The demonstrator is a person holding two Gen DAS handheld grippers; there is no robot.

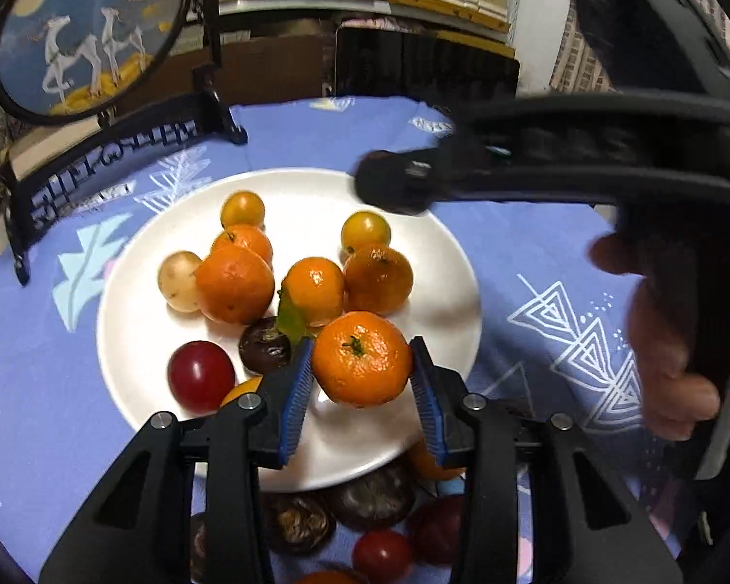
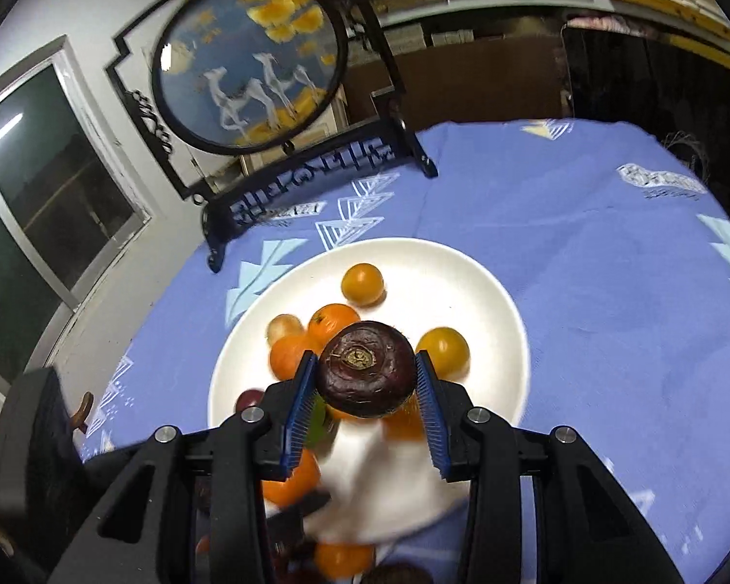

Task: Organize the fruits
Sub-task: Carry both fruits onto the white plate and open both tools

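A mandarin (image 1: 361,358) is clamped between the left gripper (image 1: 362,379) pads above the white plate (image 1: 131,321), seemingly for sorting; a dark water chestnut (image 2: 365,370) is pinched by the right gripper (image 2: 365,389) over the same plate, likely for placing there

Bright light from above makes the white plate (image 1: 443,253) glow, and small shiny spots sit on the fruit ahead of the left gripper (image 1: 362,374). The right gripper (image 1: 389,185) looks smeared with blur. Below the right gripper's tips, the plate is smeared too. Edges bend round and go dark
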